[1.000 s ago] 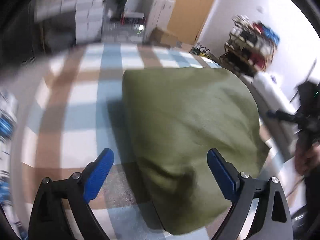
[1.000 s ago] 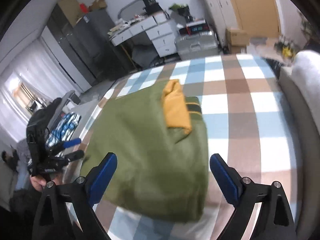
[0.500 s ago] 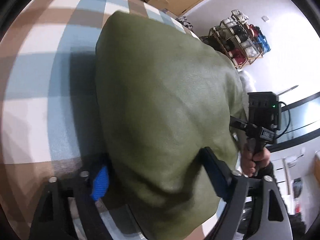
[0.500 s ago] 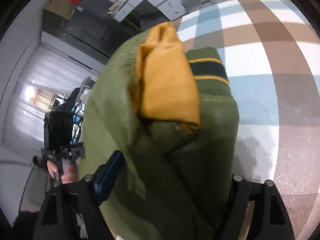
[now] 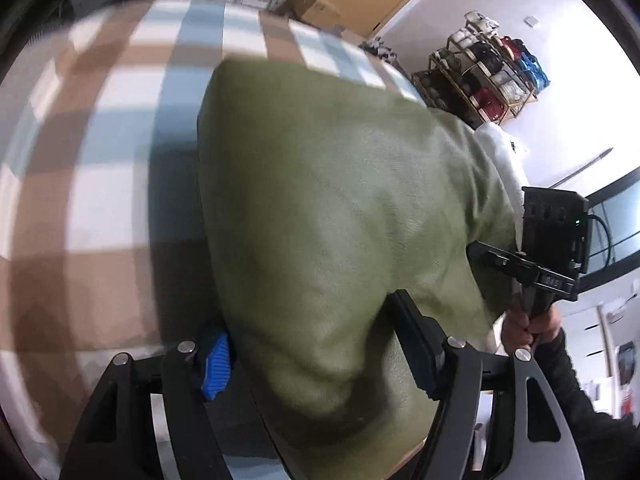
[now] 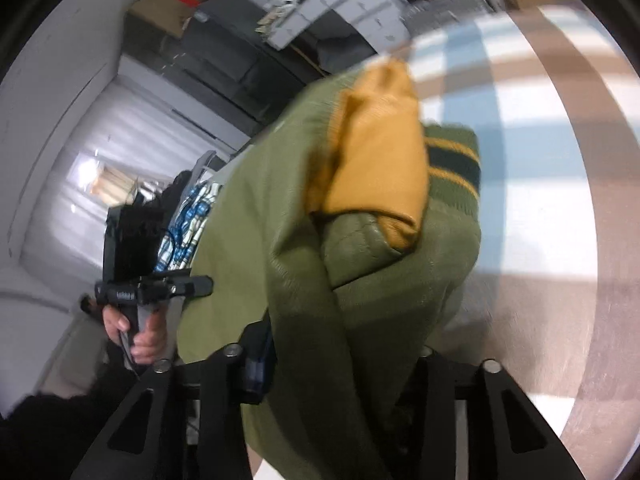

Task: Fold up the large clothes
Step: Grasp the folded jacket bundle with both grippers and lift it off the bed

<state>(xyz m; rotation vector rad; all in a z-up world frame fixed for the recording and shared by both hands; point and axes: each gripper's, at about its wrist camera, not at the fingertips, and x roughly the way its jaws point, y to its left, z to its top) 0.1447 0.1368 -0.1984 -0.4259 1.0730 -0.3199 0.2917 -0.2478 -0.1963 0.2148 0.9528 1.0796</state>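
Observation:
A folded olive-green jacket [image 5: 340,208] lies on a checked bedspread [image 5: 104,128]. In the right wrist view the jacket [image 6: 280,248] shows a mustard-yellow sleeve [image 6: 380,160] and a dark green striped cuff [image 6: 452,164] on top. My left gripper [image 5: 316,364] is shut on one near corner of the jacket, with thick cloth bunched between its blue pads. My right gripper [image 6: 340,364] is shut on the other near corner, and the cloth hides its pads. Each gripper shows in the other's view, held in a hand.
A shoe rack [image 5: 484,76] stands by the white wall at the far right. Drawers and boxes [image 6: 348,4] stand beyond the bed. A grey cushion edge [image 5: 500,152] lies beside the jacket. The checked bedspread extends to the right of the jacket [image 6: 532,160].
Both grippers moved forward onto the jacket's near edge and closed from wide open onto its corners. The cloth has since bunched and risen between the fingers.

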